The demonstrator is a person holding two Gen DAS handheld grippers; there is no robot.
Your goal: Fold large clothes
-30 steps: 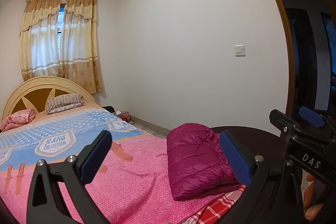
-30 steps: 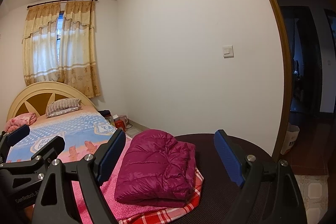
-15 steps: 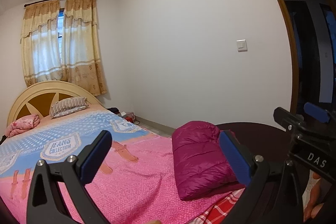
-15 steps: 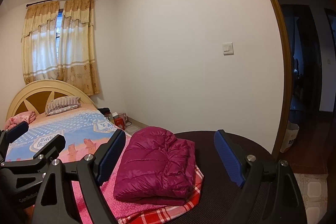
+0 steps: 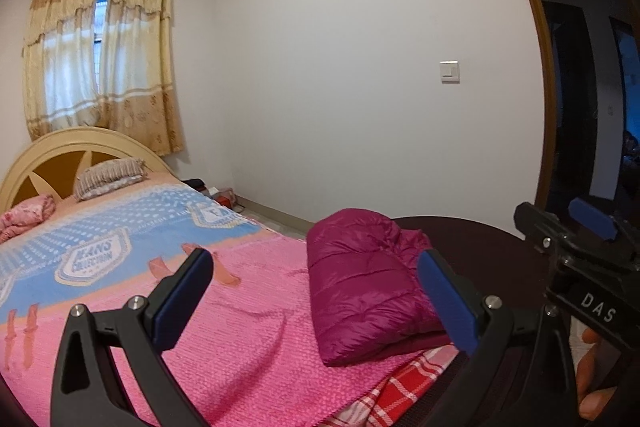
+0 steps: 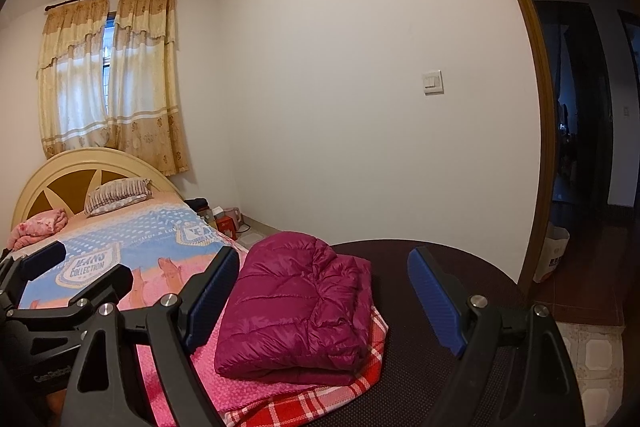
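A magenta puffer jacket (image 5: pixel 368 283) lies folded into a thick bundle at the foot corner of the bed, on the pink blanket (image 5: pixel 248 327). It also shows in the right wrist view (image 6: pixel 300 303). My left gripper (image 5: pixel 316 291) is open and empty, held above the blanket to the jacket's left. My right gripper (image 6: pixel 324 291) is open and empty, held back from the jacket, which shows between its blue pads. The right gripper also shows at the right edge of the left wrist view (image 5: pixel 576 239).
A dark rounded footboard (image 6: pixel 440 267) curves behind the jacket. A red plaid sheet (image 6: pixel 320 407) peeks from under the blanket. A pillow (image 6: pixel 116 195) and headboard (image 6: pixel 72 179) are at the far end. A white wall stands to the right, with an open doorway (image 6: pixel 580 147).
Both grippers have tilted and drifted slightly, so the jacket sits a little differently in each view. The jacket itself has not moved. Both grippers stay open.
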